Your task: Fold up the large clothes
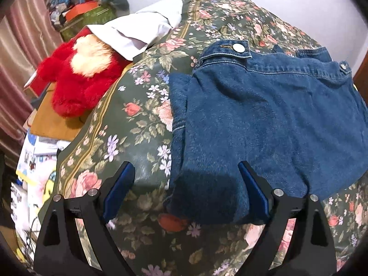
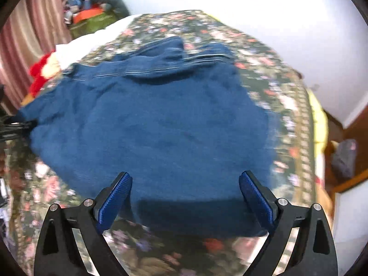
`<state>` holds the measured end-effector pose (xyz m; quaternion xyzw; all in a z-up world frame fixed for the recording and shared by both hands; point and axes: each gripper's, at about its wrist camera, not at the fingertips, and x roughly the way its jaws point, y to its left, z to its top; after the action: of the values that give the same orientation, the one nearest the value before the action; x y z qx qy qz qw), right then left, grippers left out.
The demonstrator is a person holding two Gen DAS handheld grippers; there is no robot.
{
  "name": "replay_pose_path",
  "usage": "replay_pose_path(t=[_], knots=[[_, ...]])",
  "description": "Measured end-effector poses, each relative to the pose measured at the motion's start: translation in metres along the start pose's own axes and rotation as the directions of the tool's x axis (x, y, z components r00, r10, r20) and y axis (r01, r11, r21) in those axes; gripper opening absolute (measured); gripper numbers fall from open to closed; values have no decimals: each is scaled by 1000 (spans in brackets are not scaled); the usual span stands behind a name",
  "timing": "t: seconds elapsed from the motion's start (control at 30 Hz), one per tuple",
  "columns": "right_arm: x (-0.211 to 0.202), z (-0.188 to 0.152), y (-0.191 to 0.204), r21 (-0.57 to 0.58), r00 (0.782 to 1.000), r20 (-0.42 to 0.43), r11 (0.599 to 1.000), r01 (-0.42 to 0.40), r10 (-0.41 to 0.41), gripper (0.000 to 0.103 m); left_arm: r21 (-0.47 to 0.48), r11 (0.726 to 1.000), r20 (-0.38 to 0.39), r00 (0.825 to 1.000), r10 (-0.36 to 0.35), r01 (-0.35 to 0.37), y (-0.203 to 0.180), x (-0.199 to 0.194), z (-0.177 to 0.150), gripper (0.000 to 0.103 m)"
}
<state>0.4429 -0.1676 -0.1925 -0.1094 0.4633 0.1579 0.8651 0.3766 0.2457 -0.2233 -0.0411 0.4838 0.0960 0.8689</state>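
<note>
Denim jacket [image 1: 264, 119] folded flat on floral bedspread [image 1: 128, 138] — collar end away, left claw [image 1: 186, 179] and right claw [image 2: 185, 186] spread wide, empty

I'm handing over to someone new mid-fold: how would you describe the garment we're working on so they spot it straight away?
Find the bed with the dark green flowered cover. The denim jacket lies on it, partly folded, with silver snap buttons along its far edge. It is the only plain blue thing there, unlike the white cloth and the fluffy red toy at the bed's left side.
</note>
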Motion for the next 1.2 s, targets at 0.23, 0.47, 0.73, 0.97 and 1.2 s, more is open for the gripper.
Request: replay_pose_path(t=[0.23,0.47,0.73,0.97,1.2], knots=[[-12,-14,-47,159,999,-38,987,16,-10,95,-35,999,10,999,32,-31,6,-30,-4,92],[-41,-13,-42,201,999,52,979,-23,12,95,-168,986,92,996,-1,16,16,-74,-5,92],[-55,5,11,103,985,158,991,-87,70,95,-320,942,54,995,-84,97,-2,-59,-25,92],[-3,11,50,-10,997,78,1000,-25,26,95,-518,806,-11,940,-342,287,-19,-13,-43,91],[32,-1,63,-78,999,47,997,13,-9,103,-616,684,-4,867,-499,391,-31,24,-43,91]])
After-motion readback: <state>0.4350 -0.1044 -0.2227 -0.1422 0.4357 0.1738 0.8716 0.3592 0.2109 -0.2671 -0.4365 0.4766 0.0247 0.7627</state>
